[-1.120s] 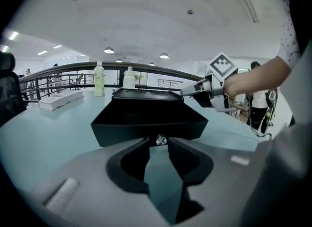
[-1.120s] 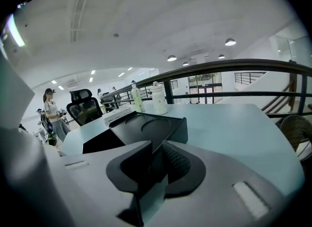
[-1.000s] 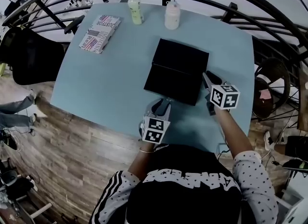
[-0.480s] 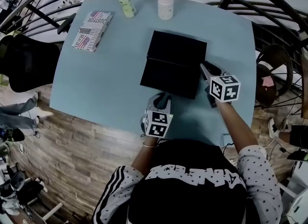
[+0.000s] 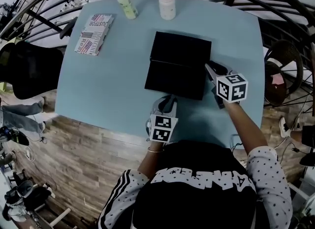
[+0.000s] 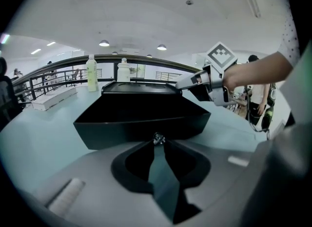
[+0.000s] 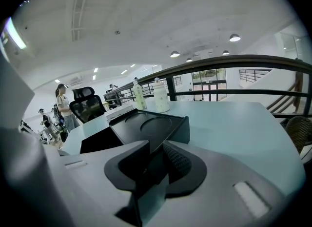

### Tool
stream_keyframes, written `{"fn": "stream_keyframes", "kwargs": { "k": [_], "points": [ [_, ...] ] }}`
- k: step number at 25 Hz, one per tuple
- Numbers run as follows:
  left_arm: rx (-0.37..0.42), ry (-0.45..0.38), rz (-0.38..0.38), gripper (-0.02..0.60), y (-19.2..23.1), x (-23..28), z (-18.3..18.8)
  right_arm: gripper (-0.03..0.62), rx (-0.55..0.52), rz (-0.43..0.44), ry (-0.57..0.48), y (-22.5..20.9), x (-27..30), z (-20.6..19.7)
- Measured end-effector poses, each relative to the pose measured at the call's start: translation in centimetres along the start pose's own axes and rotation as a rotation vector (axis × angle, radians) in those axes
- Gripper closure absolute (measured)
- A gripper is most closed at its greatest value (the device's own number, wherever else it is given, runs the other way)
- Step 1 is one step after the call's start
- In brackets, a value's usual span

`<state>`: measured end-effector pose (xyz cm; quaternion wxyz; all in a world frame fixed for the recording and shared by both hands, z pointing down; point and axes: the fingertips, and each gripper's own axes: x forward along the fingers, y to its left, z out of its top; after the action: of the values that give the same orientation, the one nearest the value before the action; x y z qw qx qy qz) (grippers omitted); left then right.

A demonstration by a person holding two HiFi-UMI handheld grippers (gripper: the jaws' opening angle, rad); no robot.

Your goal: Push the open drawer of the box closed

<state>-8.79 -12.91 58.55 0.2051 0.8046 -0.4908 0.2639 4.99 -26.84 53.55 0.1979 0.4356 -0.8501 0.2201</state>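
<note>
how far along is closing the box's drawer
Done: nothing yet; the drawer stands pulled out of the black box. In hand: the left hand-held gripper has its tips at the drawer's front; the right hand-held gripper sits by the box's right side. To do: pushing the drawer fully in.

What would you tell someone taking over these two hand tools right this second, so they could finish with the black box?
The left hand-held gripper: jaws shut, empty, tips right at the front wall of the open drawer; contact unclear.
The right hand-held gripper: jaws shut, empty, beside the right edge of the black box.
The box sits mid table, drawer pulled out toward you.
Done: grippers in place. Left to do: push the drawer fully in, probably steadying the box with the right.
</note>
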Motion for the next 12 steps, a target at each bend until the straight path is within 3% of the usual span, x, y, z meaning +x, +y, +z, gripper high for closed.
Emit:
{"fn": "stream_keyframes", "kwargs": {
  "k": [12],
  "points": [
    [-0.004,-0.005,-0.011,0.581,-0.04,-0.01,0.50,0.513,-0.020,0.014,0.008,0.12,-0.12,-0.03]
  ]
}}
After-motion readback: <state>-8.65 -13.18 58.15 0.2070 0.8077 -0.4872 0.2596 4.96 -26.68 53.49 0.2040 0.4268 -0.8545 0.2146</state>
